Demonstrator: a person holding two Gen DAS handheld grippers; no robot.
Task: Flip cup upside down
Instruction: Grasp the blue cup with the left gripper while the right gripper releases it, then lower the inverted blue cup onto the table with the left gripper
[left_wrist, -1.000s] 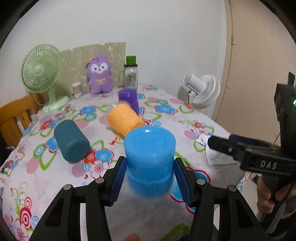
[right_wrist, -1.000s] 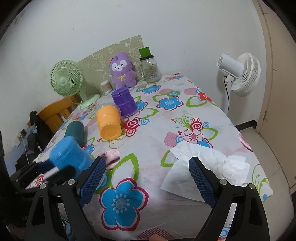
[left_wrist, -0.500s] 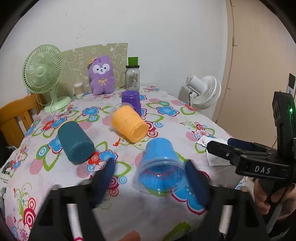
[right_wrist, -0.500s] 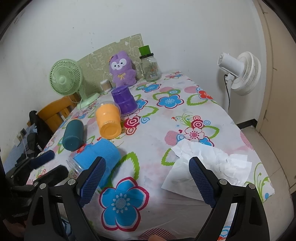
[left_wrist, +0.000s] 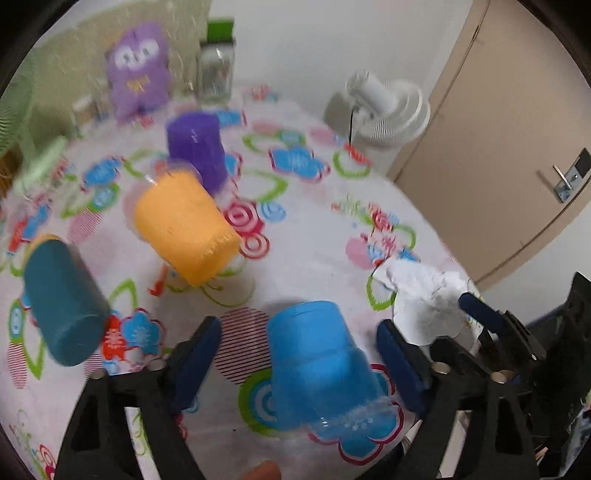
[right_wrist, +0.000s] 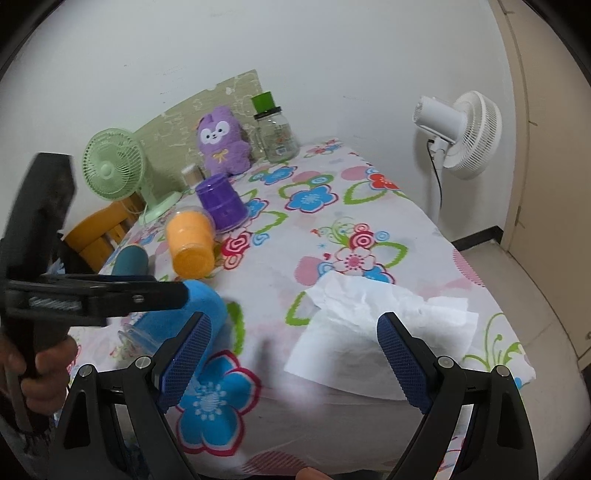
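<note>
A blue cup (left_wrist: 325, 369) lies on its side on the flowered tablecloth, clear rim toward me, between the spread fingers of my left gripper (left_wrist: 299, 362), which is open and not touching it. In the right wrist view the blue cup (right_wrist: 195, 314) lies at the left behind the left gripper's arm. My right gripper (right_wrist: 291, 358) is open and empty over the table's near edge. An orange cup (left_wrist: 184, 229) and a teal cup (left_wrist: 62, 306) lie on their sides. A purple cup (left_wrist: 195, 147) stands upside down.
A crumpled white tissue (right_wrist: 376, 321) lies at the near right of the table. A purple plush toy (right_wrist: 221, 144), a glass jar with a green lid (right_wrist: 275, 133) and a green desk fan (right_wrist: 110, 166) stand at the back. A white fan (right_wrist: 461, 129) stands beyond the table's right side.
My left gripper let go of the blue cup, which dropped onto its side on the table. The left gripper opened wide and now tilts down over the cup. The right gripper barely moved.
</note>
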